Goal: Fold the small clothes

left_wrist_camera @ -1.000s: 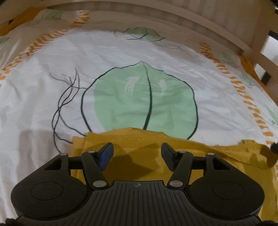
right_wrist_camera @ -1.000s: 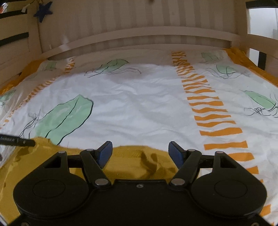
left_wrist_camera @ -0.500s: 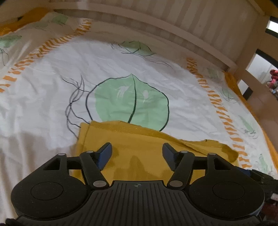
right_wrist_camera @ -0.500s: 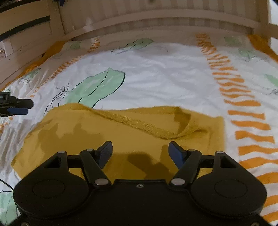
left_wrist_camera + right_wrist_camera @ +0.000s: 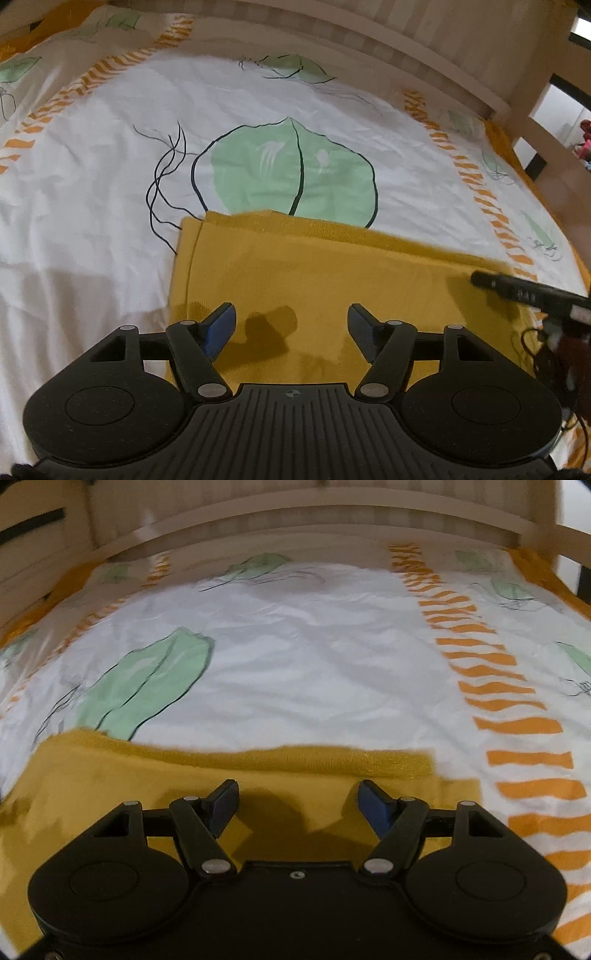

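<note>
Bedsheet (image 5: 92,184) under mustard garment (image 5: 314,280); left gripper (image 5: 291,325), right gripper (image 5: 299,801) spread above it.

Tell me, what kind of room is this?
Probably a bedroom. The yellow cloth lies on a bed: a white sheet printed with green leaves and orange stripes, with a wooden bed frame along its far edge.

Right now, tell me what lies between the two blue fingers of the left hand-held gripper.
Only the mustard-yellow garment, flat on the leaf-print bedsheet, with finger shadows on it. The left hand-held gripper is open and grips nothing, as the left wrist view shows.
</note>
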Motion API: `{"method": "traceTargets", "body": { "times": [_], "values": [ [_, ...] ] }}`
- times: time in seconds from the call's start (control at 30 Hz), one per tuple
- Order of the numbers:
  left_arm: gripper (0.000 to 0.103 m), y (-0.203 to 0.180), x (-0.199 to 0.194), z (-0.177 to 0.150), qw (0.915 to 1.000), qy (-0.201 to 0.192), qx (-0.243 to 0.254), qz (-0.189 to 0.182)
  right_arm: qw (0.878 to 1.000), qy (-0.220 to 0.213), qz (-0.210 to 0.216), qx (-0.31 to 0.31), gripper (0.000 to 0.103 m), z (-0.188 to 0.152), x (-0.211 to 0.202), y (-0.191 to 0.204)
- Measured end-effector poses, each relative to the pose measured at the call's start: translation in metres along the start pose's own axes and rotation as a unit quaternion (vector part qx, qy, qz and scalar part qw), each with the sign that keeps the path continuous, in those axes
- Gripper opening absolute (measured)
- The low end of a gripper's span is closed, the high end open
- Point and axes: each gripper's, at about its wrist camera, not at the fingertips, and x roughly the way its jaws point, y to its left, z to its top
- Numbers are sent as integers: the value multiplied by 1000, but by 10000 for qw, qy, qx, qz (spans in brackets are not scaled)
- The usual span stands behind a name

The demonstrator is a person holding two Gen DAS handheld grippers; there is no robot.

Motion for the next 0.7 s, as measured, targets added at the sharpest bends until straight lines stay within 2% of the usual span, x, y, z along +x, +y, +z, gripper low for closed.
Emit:
{"method": "traceTargets", "body": {
  "times": [0.17,0.4,0.6,0.7],
  "values": [
    [65,0,-3,1,10000,-56,30,11,9990,-100,-187,383,75,6,-3,-12],
    [65,-2,-3,0,10000,-56,52,38,9982,-205,12,563,76,-1,-35,-15],
    [65,-7,-3,-1,9999,-72,137,61,9969,-135,187,745,83,-17,-60,-18],
    [65,-9,-4,-3,9998,-84,173,82,9956,-127,264,888,90,-26,-69,-20]
  ]
}}
